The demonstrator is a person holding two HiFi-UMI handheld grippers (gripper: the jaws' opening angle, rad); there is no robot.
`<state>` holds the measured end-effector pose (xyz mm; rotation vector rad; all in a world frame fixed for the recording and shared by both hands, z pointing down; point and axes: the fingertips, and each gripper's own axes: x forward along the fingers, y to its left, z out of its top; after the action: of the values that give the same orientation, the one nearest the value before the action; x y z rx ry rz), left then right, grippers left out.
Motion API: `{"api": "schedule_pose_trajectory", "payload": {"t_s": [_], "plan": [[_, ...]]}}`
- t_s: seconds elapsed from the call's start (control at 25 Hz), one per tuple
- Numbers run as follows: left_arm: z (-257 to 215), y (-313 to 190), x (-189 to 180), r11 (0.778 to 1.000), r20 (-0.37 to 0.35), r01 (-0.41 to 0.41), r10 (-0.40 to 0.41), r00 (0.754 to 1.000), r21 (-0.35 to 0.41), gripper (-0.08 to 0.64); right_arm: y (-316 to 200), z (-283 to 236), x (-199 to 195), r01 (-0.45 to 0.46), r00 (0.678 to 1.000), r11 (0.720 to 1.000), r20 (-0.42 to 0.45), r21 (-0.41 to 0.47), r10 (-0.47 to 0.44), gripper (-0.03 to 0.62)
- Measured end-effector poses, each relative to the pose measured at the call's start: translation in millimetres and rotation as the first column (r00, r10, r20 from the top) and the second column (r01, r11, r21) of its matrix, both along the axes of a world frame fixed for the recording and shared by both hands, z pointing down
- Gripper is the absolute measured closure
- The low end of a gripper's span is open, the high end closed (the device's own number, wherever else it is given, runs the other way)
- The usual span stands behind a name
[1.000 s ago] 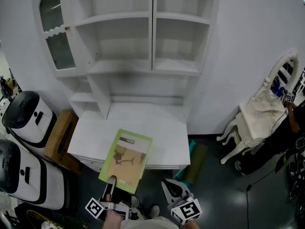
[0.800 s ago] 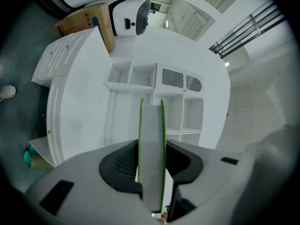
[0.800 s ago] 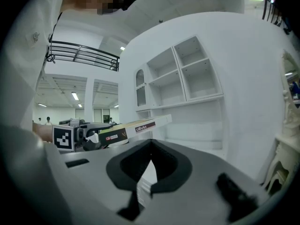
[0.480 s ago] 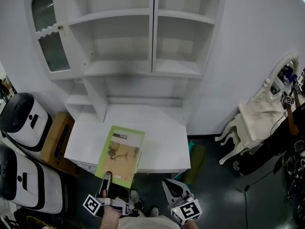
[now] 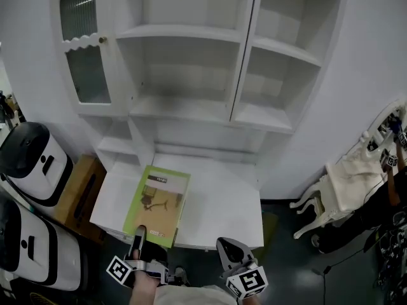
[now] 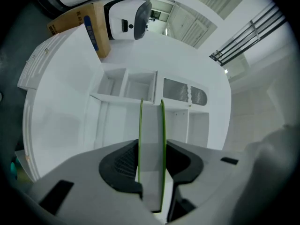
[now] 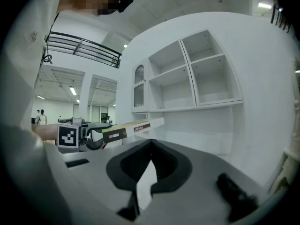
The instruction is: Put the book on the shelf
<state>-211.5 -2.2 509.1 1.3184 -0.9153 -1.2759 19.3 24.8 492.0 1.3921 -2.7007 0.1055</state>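
A green-covered book (image 5: pixel 157 205) is held flat over the left part of the white desk top (image 5: pixel 219 211). My left gripper (image 5: pixel 138 237) is shut on its near edge. In the left gripper view the book (image 6: pixel 151 125) stands edge-on between the two pads, pointing at the white shelf unit (image 6: pixel 140 86). My right gripper (image 5: pixel 230 251) hangs at the desk's front edge, shut with nothing in it; in its own view the fingertips (image 7: pixel 150 142) meet. That view also shows the book (image 7: pixel 133 127) at the left. The open shelves (image 5: pixel 191 100) rise behind the desk.
A glass-paned cabinet door (image 5: pixel 82 43) stands open at the upper left. Two white machines (image 5: pixel 32 161) and a cardboard box (image 5: pixel 79 192) sit on the floor to the left. A white chair (image 5: pixel 350 186) stands at the right. A person stands beside it.
Both grippers have moved forward toward the shelf unit. The book has travelled with the left gripper and now lies further over the desk top.
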Motion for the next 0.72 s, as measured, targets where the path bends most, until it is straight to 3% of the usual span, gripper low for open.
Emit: {"api": "schedule_pose_trajectory", "payload": {"t_s": [0.32, 0.72], "plan": [[-16, -54, -50, 1.0, 0.013, -0.008, 0.008, 1.0, 0.008, 0.417, -46, -3, -50, -0.017, 1.0, 1.0, -0.015, 0.003, 0.017, 0.58], [-59, -113, -70, 0.996, 0.0, 0.001, -0.001, 1.0, 0.09, 0.417, -72, 5, -77, 0.0, 0.999, 0.999, -0.05, -0.044, -0.002, 0.58]]}}
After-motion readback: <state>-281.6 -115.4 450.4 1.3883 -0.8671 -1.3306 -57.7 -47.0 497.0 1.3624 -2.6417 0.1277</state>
